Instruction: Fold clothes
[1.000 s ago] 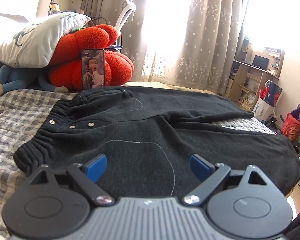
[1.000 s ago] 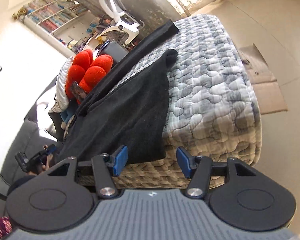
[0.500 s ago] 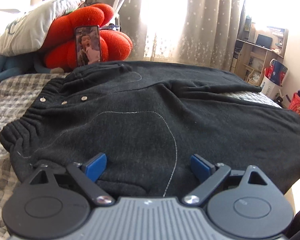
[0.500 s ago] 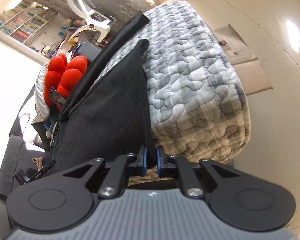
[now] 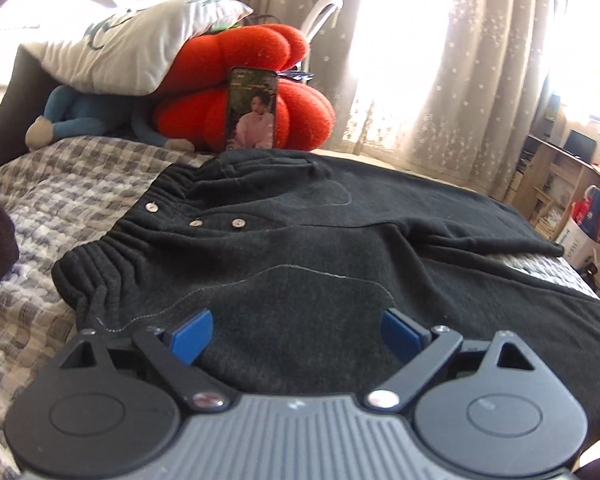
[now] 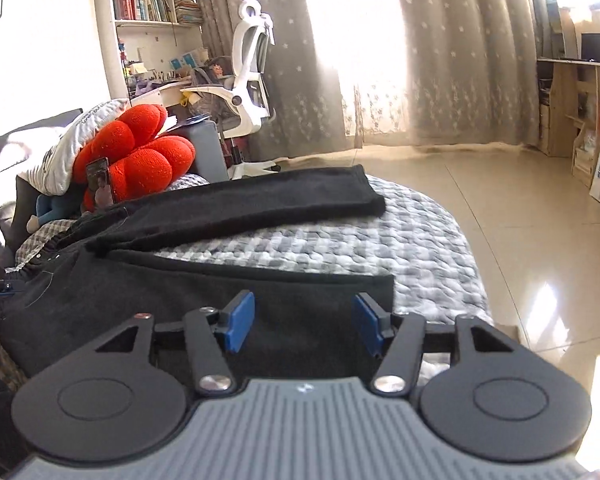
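1. Your left gripper (image 5: 296,334) stands wide open with its blue pads (image 5: 190,334) clear of any cloth. It hovers low over the near hip of the black trousers (image 5: 320,264), just short of their gathered waistband (image 5: 100,256). Nothing is held.

2. Your right gripper (image 6: 300,322) is opening at this moment. Cloth of the near trouser leg (image 6: 260,292) lies below and between its jaws, but the pads (image 6: 240,320) do not press on it. Nothing is held here either.

3. The trousers lie spread flat on the quilted bedcover (image 6: 400,232). Their waistband points toward the red cushion (image 5: 260,92), and the two legs run away from that cushion, splayed in a V with bare quilt between them.

4. The far leg (image 6: 280,200) lies nearer the red cushion's side of the bed; the near leg lies on the side away from it, under your right gripper.

5. Judgement: the flat, spread layout suits a lengthwise fold, one leg laid over the other. Your grippers are stationed at hip and lower leg on the same side, which fits lifting that edge together.

6. A phone (image 5: 252,108) leans upright against the red cushion, just beyond the waistband. A white pillow (image 5: 132,44) rests on top of that cushion. Keep the fold clear of both.

7. No fold is yet visible.
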Demonstrator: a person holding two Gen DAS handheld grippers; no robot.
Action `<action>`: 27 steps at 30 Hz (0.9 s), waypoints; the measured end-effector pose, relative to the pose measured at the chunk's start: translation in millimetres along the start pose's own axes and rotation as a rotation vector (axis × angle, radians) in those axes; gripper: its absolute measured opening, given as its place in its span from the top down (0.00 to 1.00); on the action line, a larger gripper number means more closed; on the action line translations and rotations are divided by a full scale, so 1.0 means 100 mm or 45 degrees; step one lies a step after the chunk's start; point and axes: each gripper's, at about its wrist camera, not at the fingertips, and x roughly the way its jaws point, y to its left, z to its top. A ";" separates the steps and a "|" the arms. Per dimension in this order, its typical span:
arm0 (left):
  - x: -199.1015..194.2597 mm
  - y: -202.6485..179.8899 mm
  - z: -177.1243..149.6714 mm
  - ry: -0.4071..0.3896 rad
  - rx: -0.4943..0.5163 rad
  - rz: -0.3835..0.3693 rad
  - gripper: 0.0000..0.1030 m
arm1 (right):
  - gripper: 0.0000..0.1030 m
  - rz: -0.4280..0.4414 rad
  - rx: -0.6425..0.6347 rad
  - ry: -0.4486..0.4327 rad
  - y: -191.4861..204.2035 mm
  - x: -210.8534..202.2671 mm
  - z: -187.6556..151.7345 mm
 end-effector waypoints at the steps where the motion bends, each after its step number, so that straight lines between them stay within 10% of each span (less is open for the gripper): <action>1: 0.04 0.01 0.02 0.027 -0.036 0.031 0.12 | 0.42 0.001 -0.003 -0.009 0.07 0.15 0.00; 9: 0.08 0.01 0.08 0.128 -0.040 0.154 0.15 | 0.32 -0.230 -0.057 0.186 0.45 1.01 -0.08; 12: 0.05 0.06 0.09 0.135 -0.088 0.148 0.15 | 0.12 -0.333 -0.078 0.107 0.45 1.02 -0.21; 27: 0.04 -0.59 0.20 0.121 0.166 0.021 0.14 | 0.08 -0.460 0.042 0.061 0.56 1.00 -0.24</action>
